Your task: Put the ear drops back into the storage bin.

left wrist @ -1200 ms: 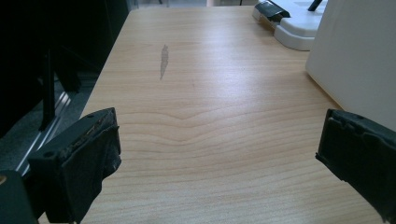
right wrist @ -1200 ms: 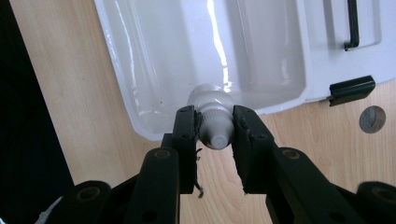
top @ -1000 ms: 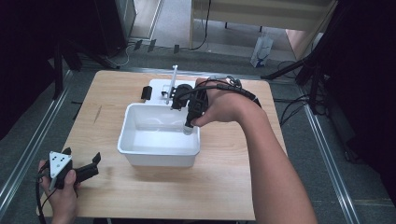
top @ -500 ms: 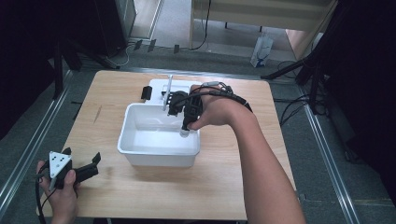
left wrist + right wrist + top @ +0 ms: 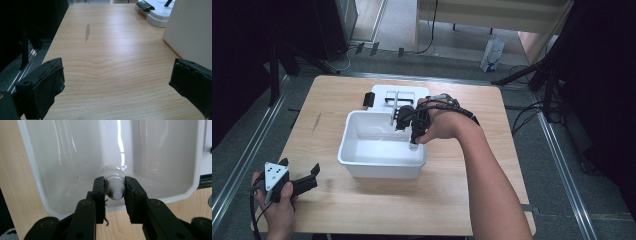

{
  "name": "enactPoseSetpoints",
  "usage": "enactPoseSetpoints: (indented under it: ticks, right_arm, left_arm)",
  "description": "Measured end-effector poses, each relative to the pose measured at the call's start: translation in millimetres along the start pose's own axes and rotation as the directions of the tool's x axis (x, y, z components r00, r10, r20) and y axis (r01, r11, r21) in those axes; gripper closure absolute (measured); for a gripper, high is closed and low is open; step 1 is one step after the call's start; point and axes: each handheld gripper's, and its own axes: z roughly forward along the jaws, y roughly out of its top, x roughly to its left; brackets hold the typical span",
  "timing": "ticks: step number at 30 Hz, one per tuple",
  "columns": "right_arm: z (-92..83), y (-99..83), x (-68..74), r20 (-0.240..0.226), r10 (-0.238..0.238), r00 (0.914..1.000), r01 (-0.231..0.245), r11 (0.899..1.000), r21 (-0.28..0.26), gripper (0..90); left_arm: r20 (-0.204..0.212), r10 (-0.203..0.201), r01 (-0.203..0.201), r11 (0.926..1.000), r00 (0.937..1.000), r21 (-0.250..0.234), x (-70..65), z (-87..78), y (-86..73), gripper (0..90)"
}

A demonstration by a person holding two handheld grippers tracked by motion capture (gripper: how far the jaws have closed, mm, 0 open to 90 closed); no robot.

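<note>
Right gripper view: bottle [image 5: 113, 176] is clamped between the two black jaws of the right gripper [image 5: 114, 188], cap end toward the camera, body pointing away into the tub [image 5: 50, 170].
Bottle, type: small, white or clear plastic with a pale screw cap; contents cannot be told.
Bottle, long axis: in line with the jaws, running from the fingertips down toward the tub floor.
Bottle, position: inside the tub's rim, above or against the floor near one corner; contact with the floor cannot be told.
Grip: jaws narrow, pads pressed on the cap and neck from both sides.
Tub: white, rectangular, glossy, otherwise bare inside; it stands mid-table [image 5: 452, 210].
High view, right gripper [image 5: 413, 137]: hand reaches over the tub's right rear part, jaws angled down into it.
Behind the tub: white tray [image 5: 412, 92] touching or just beside the rear wall, with a black item at its left edge.
Left gripper [image 5: 304, 184]: resting at the near left corner of the table, well apart from the tub, jaws spread wide, nothing between them.
Nearer hand: the right, by far.
Judgement: the likely next move is a release or a lift; either runs along the bottle's axis, clear of the tub wall.
</note>
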Motion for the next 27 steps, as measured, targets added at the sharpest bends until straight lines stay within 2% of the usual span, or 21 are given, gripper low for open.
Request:
enactPoseSetpoints:
  ticks: [12,16,21,27]
  right_arm:
    - [13.5,-5.7,-0.9,0.004,0.001,1.0000,-0.001,1.000,0.020,72.0]
    - [18.6,-7.1,-1.5,0.002,0.016,0.9999,-0.016,0.999,0.031,72.0]
    - [22.8,-8.5,-4.1,-0.001,0.015,0.9999,-0.015,1.000,0.017,72.0]
    - [28.5,-7.5,-3.5,-0.017,0.042,0.9990,-0.042,0.999,0.021,72.0]
  left_arm:
    - [0.001,-0.001,0.001,1.0000,1.0000,-0.002,-0.3,0.0,-0.1,0.0]
    - [0.002,0.000,0.000,1.0000,1.0000,-0.001,0.0,-0.1,0.0,0.0]
    - [0.003,-0.002,0.002,1.0000,1.0000,-0.002,0.1,0.0,-0.1,0.0]
    - [0.004,-0.007,0.007,1.0000,1.0000,-0.006,0.1,0.2,-0.2,0.0]
